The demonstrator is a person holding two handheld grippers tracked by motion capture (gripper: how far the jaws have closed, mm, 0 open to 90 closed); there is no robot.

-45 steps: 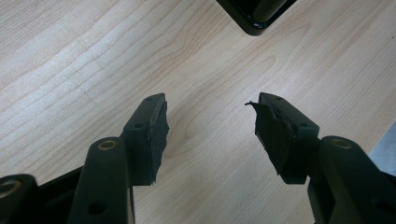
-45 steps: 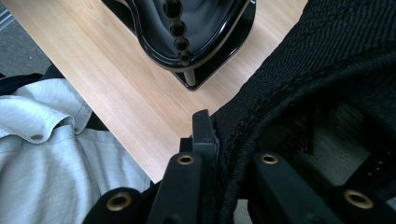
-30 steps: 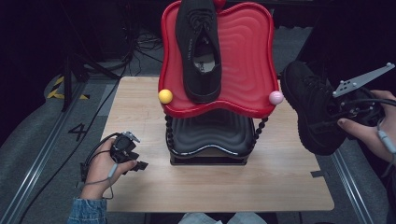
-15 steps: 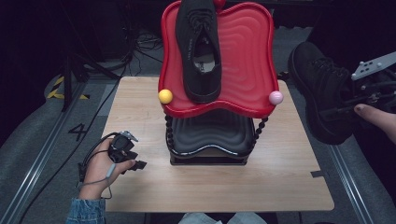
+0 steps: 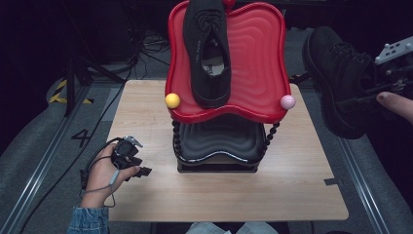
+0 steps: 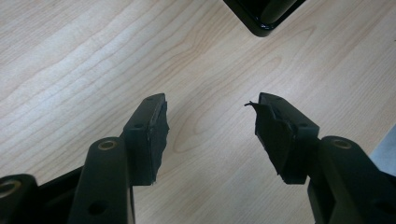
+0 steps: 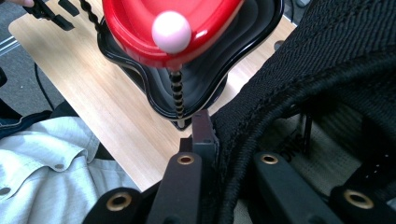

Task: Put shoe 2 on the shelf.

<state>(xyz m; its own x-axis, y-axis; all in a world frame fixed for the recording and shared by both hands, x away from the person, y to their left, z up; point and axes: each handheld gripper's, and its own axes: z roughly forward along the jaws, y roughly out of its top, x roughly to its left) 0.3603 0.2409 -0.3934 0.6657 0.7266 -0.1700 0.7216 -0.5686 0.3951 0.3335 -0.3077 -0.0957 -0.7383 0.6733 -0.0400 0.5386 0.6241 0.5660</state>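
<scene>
A red tray [image 5: 258,58] tops a two-tier stand, above a black tray [image 5: 219,141]. One black shoe [image 5: 209,48] lies lengthwise on the red tray. A second black shoe [image 5: 336,83] hangs in the air past the table's right edge, with my right gripper [image 5: 359,95] shut on its collar. In the right gripper view, one jaw of that gripper [image 7: 229,149] sits outside the shoe's [image 7: 327,56] woven rim and the other inside. My left gripper [image 5: 141,169] rests low at the table's front left. Its jaws [image 6: 210,126] are open over bare wood.
A yellow ball [image 5: 172,100] and a pink ball [image 5: 287,102] cap the stand's front posts of black beads. The wooden table [image 5: 146,112] has open surface left of and in front of the stand. Floor rails run along both sides; cables lie at the back left.
My right gripper has lifted the second shoe higher beside the table's right edge. The left gripper and the shoe on the red tray have not moved.
</scene>
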